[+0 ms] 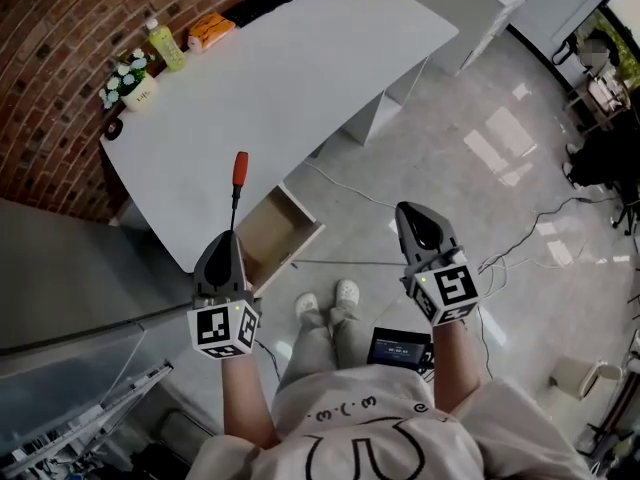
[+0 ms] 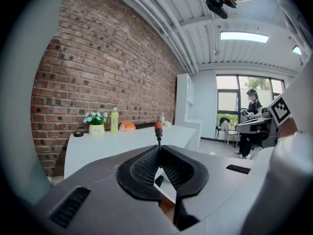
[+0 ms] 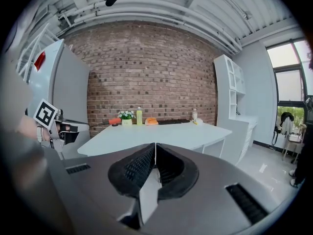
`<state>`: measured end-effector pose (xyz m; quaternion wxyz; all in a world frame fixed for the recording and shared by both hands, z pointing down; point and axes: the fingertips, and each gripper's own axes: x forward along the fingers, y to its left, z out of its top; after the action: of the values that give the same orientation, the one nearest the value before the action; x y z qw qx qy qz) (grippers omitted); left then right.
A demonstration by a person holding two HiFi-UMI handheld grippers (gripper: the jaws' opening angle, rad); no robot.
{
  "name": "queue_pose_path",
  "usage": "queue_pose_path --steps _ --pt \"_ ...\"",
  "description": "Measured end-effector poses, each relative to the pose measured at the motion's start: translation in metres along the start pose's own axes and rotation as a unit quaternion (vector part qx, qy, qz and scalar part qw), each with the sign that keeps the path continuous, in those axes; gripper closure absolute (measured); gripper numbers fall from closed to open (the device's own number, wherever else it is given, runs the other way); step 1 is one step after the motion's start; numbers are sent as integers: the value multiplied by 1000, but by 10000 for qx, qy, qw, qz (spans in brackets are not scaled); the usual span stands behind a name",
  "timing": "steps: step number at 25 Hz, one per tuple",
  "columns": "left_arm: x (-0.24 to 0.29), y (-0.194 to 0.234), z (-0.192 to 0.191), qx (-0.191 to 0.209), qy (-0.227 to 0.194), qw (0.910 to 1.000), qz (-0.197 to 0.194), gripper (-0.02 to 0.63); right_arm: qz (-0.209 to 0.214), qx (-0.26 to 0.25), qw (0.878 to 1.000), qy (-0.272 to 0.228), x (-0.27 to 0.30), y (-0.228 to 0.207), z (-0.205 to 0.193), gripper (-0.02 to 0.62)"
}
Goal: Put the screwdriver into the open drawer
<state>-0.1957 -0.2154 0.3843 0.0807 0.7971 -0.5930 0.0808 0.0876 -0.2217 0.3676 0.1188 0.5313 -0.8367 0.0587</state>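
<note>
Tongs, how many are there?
2. The left tongs grip the screwdriver by its shaft, near the open drawer; the right tongs are shut and empty, over the floor.

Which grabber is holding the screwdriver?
The left gripper: its jaws pinch the screwdriver by its thin shaft, with the orange handle sticking out ahead. The right gripper is shut with nothing in it.

- My left gripper (image 1: 232,238) is held out level, jaws pinched on the screwdriver (image 1: 239,176) shaft, handle pointing away from me.
- My right gripper (image 1: 409,214) is level too, well apart from it, jaws together, empty.
- Both forearms (image 1: 247,398) reach forward.
</note>
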Motion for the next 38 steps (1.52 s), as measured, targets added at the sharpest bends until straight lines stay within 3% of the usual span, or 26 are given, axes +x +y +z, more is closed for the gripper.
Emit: queue_pose_path --steps 13,17,22,28,38 --pt "25 -13 -83 -135 676 9970 -352 584 -222 245 9967 742 0 -11 -84 575" --pt "32 -10 -105 -92 838 9955 -444 584 -339 325 9917 1196 2 -18 -110 575" --pt "40 -16 -137 -5 1036 9929 -581 584 -401 416 9915 1168 5 -25 -143 575" --pt "51 -27 -185 -44 1308 9889 -709 584 -297 320 9872 1531 6 -21 -187 575" --pt "80 -10 -261 100 1644 9826 -857 584 -171 420 9835 1750 24 -11 -263 575"
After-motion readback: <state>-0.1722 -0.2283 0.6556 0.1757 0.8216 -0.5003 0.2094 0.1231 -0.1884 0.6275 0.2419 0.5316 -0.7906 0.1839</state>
